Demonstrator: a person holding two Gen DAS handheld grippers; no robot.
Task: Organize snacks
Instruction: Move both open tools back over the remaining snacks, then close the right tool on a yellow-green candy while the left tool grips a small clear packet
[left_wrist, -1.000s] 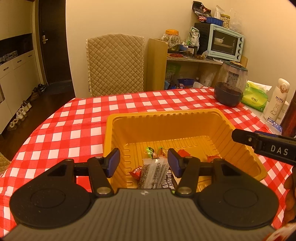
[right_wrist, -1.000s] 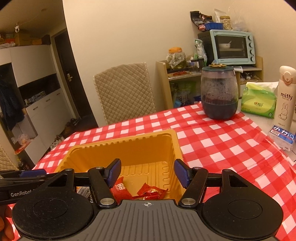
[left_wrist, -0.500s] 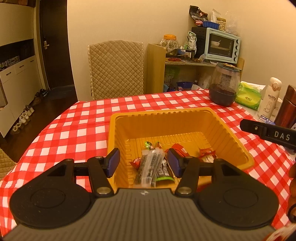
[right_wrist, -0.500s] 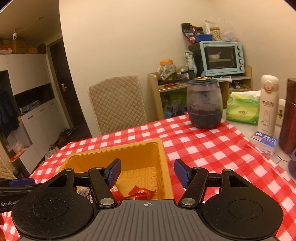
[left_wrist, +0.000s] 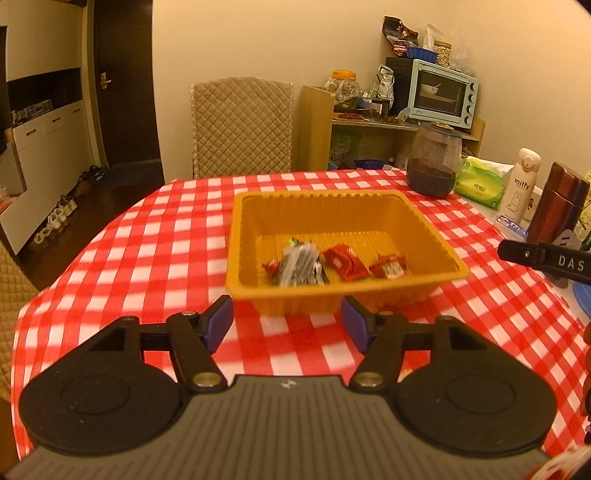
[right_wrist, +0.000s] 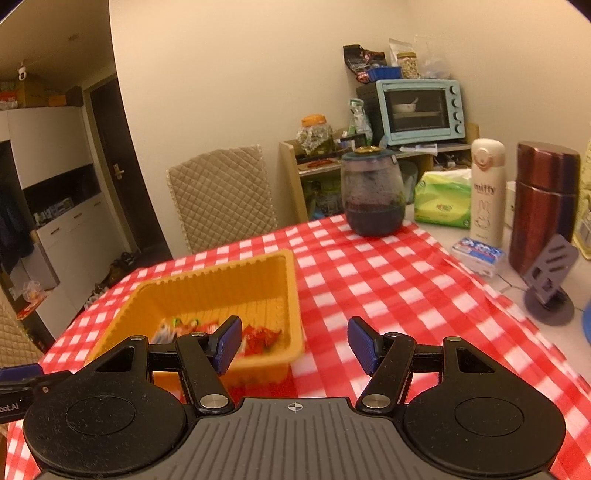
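A yellow plastic tray (left_wrist: 424, 225) sits on the red checked tablecloth and holds several snacks: a clear packet of dark sticks (left_wrist: 299, 264), a red packet (left_wrist: 345, 262) and a small red candy (left_wrist: 389, 266). My left gripper (left_wrist: 287, 325) is open and empty, in front of the tray's near wall. My right gripper (right_wrist: 293, 345) is open and empty, beside the tray's right corner (right_wrist: 291, 295). The snacks show in the right wrist view (right_wrist: 258, 338). The right gripper's arm shows at the right edge of the left wrist view (left_wrist: 546, 258).
At the table's right stand a dark glass jar (right_wrist: 371, 192), a green tissue pack (right_wrist: 441, 199), a white Miffy bottle (right_wrist: 487, 192), a brown flask (right_wrist: 543, 206), a small blue packet (right_wrist: 478, 254) and a grey phone stand (right_wrist: 548, 273). A quilted chair (left_wrist: 242, 125) stands behind the table.
Both grippers have pulled back and up from over the tray. The tray now lies further ahead, with all its snacks in view. Both stay open.
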